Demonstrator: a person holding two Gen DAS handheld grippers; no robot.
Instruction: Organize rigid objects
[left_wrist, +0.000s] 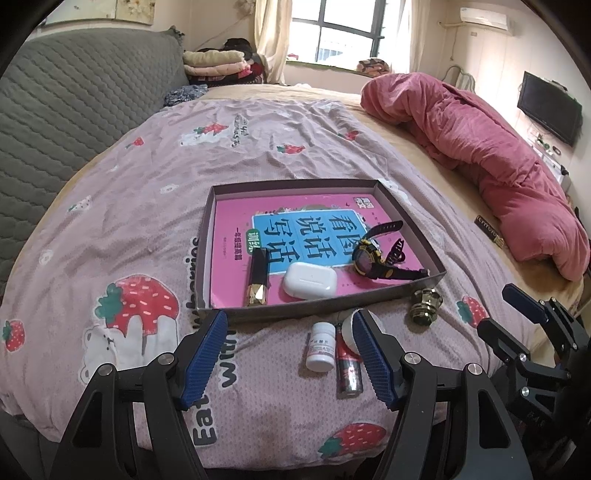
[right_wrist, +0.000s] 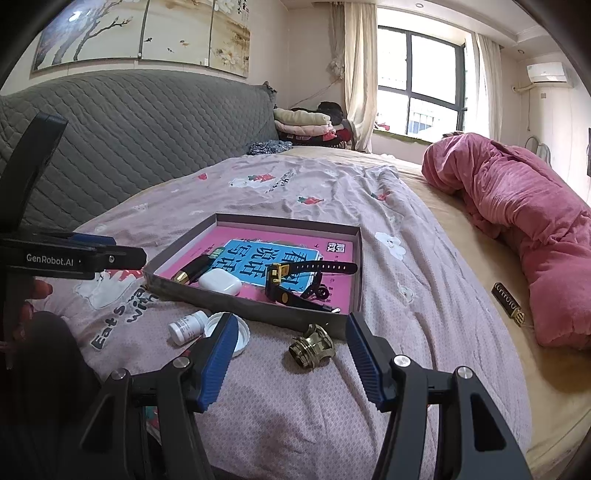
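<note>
A shallow grey box (left_wrist: 236, 317) (right_wrist: 207, 297) lies on the bed with a pink book, a black-and-gold lipstick (left_wrist: 257, 278) (right_wrist: 192, 272), a white earbud case (left_wrist: 309, 280) (right_wrist: 219, 281) and a black-and-yellow watch (left_wrist: 373, 256) (right_wrist: 291, 282) in it. In front of it lie a white pill bottle (left_wrist: 322, 346) (right_wrist: 187, 326), a red-black battery (left_wrist: 347, 373), a white lid (right_wrist: 242, 332) and a brass fitting (left_wrist: 425, 307) (right_wrist: 312, 345). My left gripper (left_wrist: 288, 354) is open and empty above the bottle. My right gripper (right_wrist: 291, 360) is open and empty around the brass fitting.
The bed has a pink strawberry-print sheet (left_wrist: 147, 206). A rolled red blanket (left_wrist: 491, 147) (right_wrist: 524, 221) lies at the right, with a black-gold bar (left_wrist: 489, 230) (right_wrist: 509, 304) beside it. A grey quilted headboard (left_wrist: 66, 110) stands at the left.
</note>
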